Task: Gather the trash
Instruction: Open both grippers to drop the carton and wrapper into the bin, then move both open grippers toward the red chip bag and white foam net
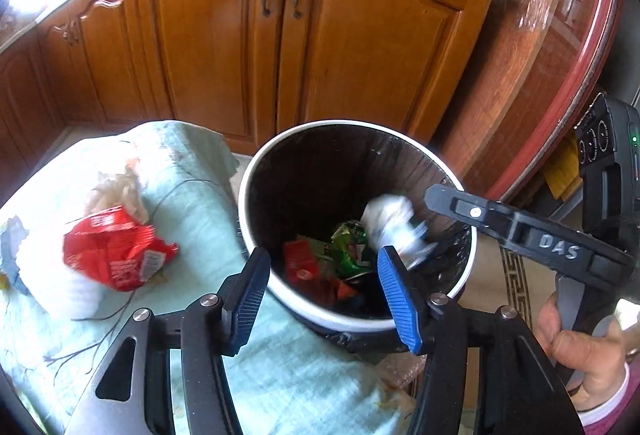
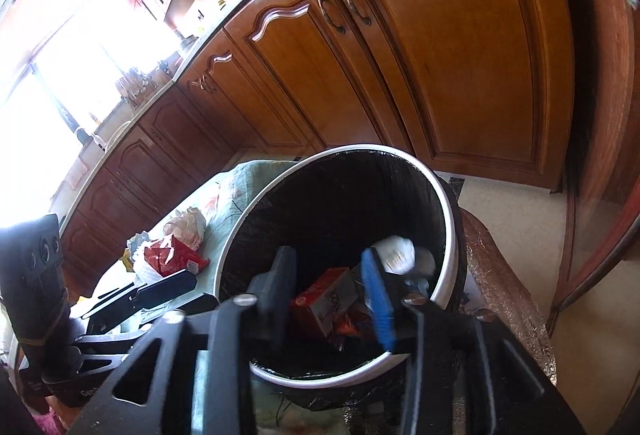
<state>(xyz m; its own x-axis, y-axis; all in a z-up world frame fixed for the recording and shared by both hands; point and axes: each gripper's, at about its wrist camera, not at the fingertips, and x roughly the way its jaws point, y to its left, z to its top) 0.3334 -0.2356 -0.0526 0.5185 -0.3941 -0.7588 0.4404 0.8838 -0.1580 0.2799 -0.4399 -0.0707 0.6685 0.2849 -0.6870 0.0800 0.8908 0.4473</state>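
Note:
A round bin with a white rim [image 1: 256,171] and black liner stands beside a pale green cloth. Inside lie red and green wrappers [image 1: 348,247] and a white crumpled wad [image 1: 390,221], blurred, in mid-air just past my right gripper. In the right wrist view the bin [image 2: 450,219] fills the middle and the white wad [image 2: 398,253] is beyond the blue finger. My right gripper [image 2: 330,295] is open over the bin, empty. My left gripper [image 1: 324,295] is open and empty at the bin's near rim. A red wrapper [image 1: 112,249] and a beige crumpled paper [image 1: 120,191] lie on the cloth.
Wooden cabinet doors [image 1: 224,47] stand behind the bin under a countertop. A glass-topped table with a red edge [image 1: 560,83] is at the right. The cloth-covered surface [image 1: 192,203] lies left of the bin. A patterned mat [image 2: 504,275] lies at the right.

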